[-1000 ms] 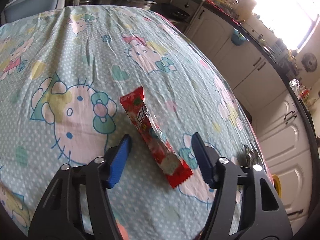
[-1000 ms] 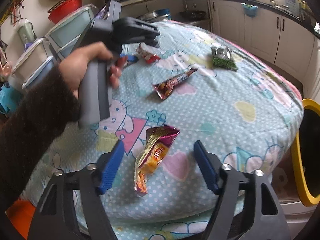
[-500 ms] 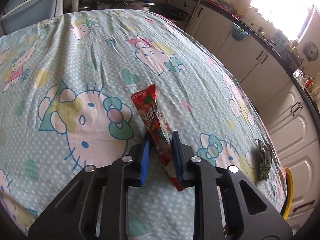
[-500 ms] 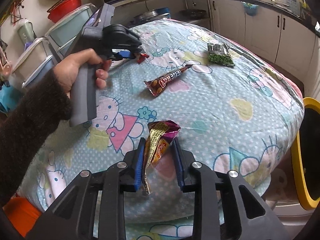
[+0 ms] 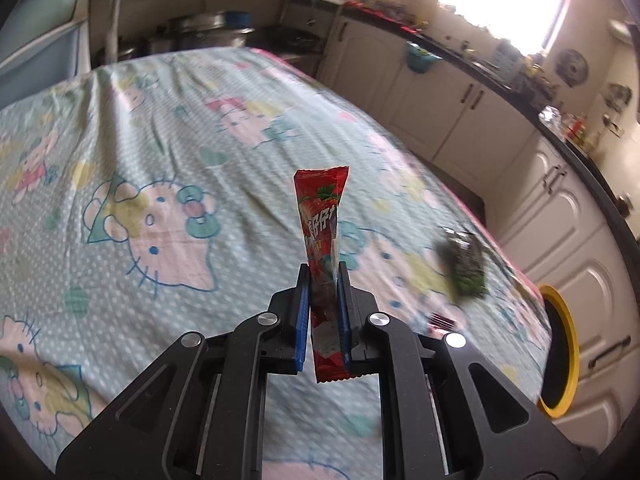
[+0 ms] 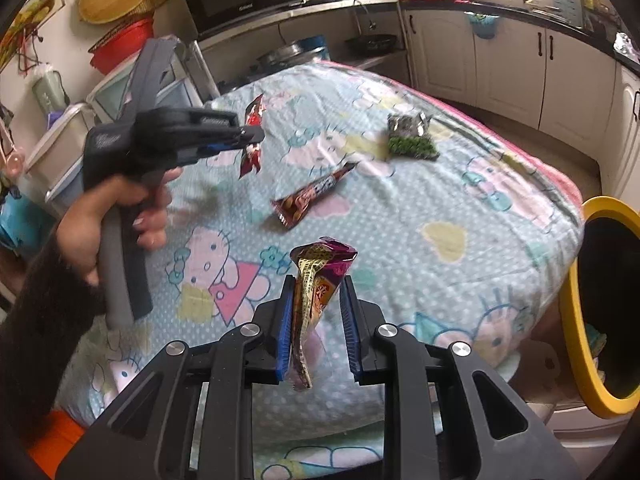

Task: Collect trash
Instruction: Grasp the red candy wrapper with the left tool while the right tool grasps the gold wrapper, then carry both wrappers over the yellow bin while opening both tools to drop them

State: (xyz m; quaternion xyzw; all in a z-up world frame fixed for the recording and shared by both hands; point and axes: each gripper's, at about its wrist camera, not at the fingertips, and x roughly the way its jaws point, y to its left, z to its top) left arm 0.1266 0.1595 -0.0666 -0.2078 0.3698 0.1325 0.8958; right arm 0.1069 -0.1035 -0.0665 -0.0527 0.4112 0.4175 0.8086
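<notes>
My left gripper (image 5: 323, 276) is shut on a long red snack wrapper (image 5: 320, 216) and holds it upright above the table; the same gripper (image 6: 250, 140) and red wrapper (image 6: 251, 156) show in the right wrist view. My right gripper (image 6: 316, 292) is shut on a crumpled purple and gold wrapper (image 6: 318, 272), lifted off the cloth. A brown candy bar wrapper (image 6: 310, 196) and a green and silver packet (image 6: 410, 136) lie on the table; the packet also shows in the left wrist view (image 5: 464, 268).
The table wears a Hello Kitty cloth (image 6: 440, 208). A black bin with a yellow rim (image 6: 588, 312) stands at the table's right edge, also in the left wrist view (image 5: 560, 348). White kitchen cabinets (image 5: 500, 128) line the far side. Plastic drawers (image 6: 60, 144) stand at the left.
Both grippers closed on their wrappers and lifted them off the cloth. The left gripper has swung up with the red wrapper now standing upright.
</notes>
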